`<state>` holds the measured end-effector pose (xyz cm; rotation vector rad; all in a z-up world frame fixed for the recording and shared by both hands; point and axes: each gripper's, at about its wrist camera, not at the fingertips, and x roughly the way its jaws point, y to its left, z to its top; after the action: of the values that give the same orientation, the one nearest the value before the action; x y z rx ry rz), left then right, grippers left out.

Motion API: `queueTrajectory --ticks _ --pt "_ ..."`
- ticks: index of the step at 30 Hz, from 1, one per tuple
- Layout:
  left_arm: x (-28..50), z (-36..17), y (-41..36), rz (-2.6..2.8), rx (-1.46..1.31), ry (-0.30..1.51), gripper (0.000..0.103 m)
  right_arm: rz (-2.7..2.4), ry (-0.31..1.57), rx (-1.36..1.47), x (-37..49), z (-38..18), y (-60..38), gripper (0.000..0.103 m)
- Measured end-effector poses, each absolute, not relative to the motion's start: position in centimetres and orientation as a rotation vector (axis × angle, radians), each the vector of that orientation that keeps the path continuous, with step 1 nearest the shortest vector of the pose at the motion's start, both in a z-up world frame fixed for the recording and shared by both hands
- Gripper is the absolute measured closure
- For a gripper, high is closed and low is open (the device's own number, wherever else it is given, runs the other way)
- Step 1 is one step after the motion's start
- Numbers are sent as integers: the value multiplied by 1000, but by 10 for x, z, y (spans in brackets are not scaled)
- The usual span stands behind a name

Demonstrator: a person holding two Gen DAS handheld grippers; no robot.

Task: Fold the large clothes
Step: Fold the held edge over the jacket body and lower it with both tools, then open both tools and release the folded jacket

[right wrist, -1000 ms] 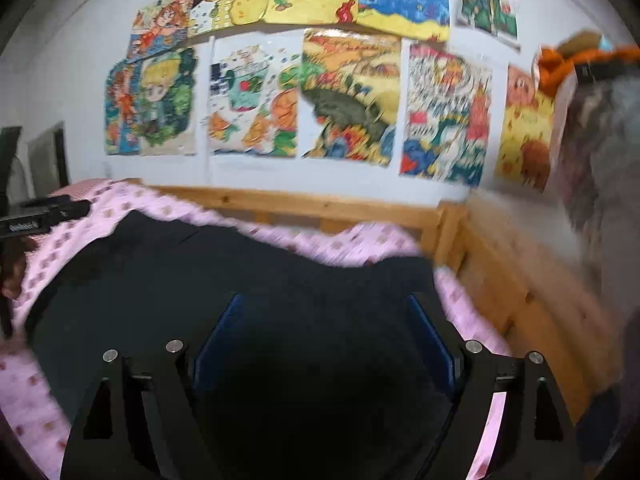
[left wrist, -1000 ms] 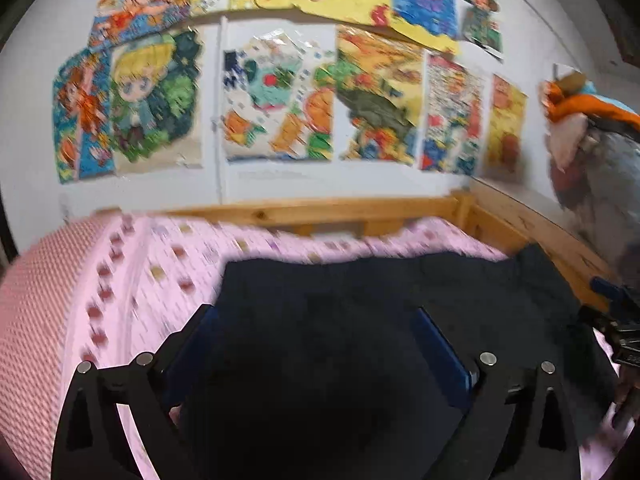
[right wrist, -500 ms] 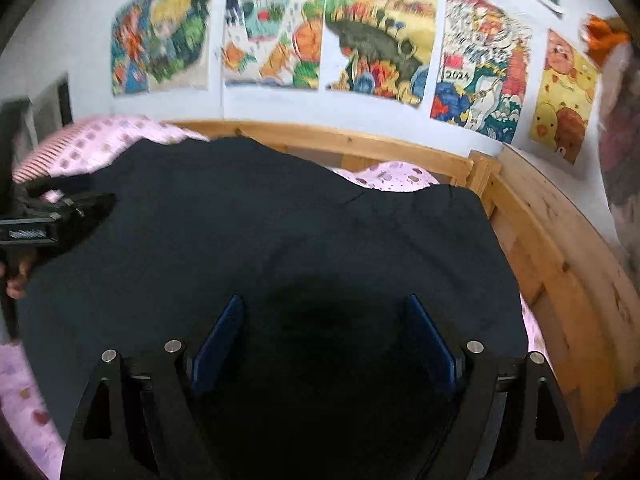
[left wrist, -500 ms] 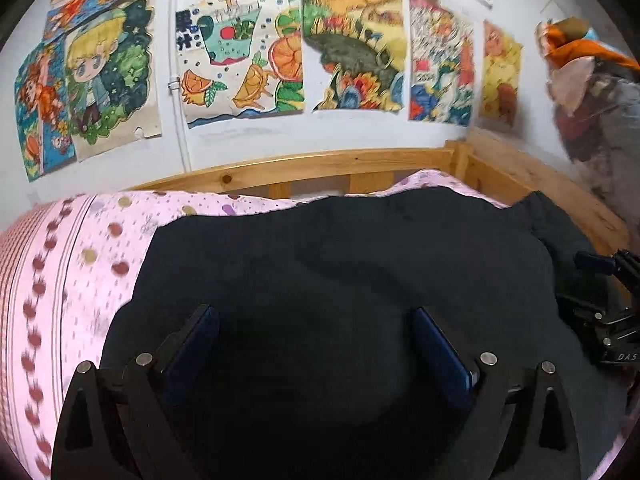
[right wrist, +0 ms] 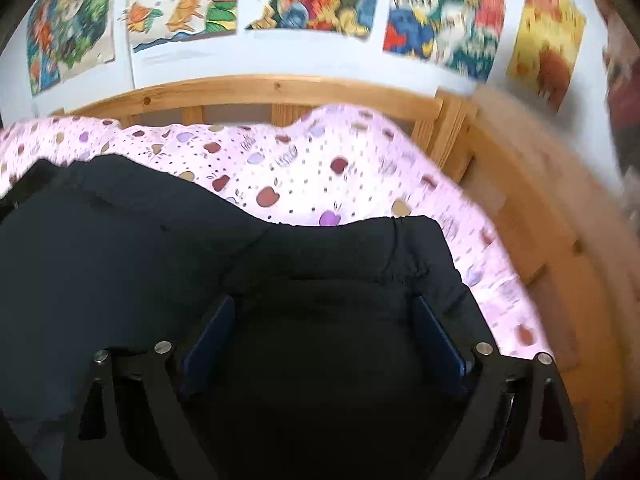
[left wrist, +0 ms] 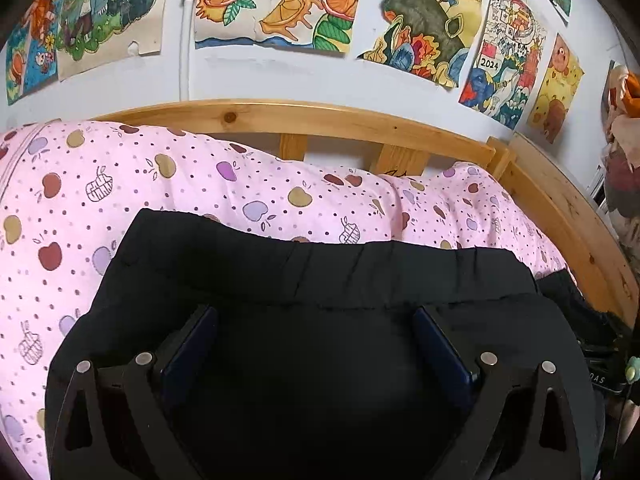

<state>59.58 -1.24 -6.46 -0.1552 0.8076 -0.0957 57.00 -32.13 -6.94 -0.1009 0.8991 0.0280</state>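
Observation:
A large black garment [left wrist: 320, 280] lies spread on the pink apple-print bedding [left wrist: 200, 184]; its gathered waistband [left wrist: 360, 256] faces the headboard. A hemmed edge [left wrist: 320, 305] runs across just past my left gripper's fingertips. My left gripper [left wrist: 316, 332] hovers low over the cloth with its jaws wide apart, and nothing shows pinched between the blue pads [left wrist: 192, 344]. My right gripper [right wrist: 324, 328] sits over the garment's right corner [right wrist: 416, 240]. Its jaws are wide and opening, with black cloth below and between them. The right gripper's body [left wrist: 600, 368] shows at the left view's right edge.
A wooden headboard rail [left wrist: 280, 114] and a side rail [left wrist: 568, 216] fence the bed at the back and right. Colourful drawings [left wrist: 280, 4] cover the white wall. A pile of clothes [left wrist: 624, 152] hangs at the far right.
Both grippers have moved forward and down towards the headboard, and the black garment now fills the lower half of each view. The waistband and the bedding beyond it have come into view.

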Motion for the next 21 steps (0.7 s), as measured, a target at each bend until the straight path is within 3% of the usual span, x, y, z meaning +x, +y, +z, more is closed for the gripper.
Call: queueTrajectory --ticks 9,21 --pt "606 -76 -22 -68 -116 784 3 61 876 -10 576 -96 -335 13" --pt "603 -78 -21 -76 -123 777 1 55 830 -12 569 -90 -337 12"
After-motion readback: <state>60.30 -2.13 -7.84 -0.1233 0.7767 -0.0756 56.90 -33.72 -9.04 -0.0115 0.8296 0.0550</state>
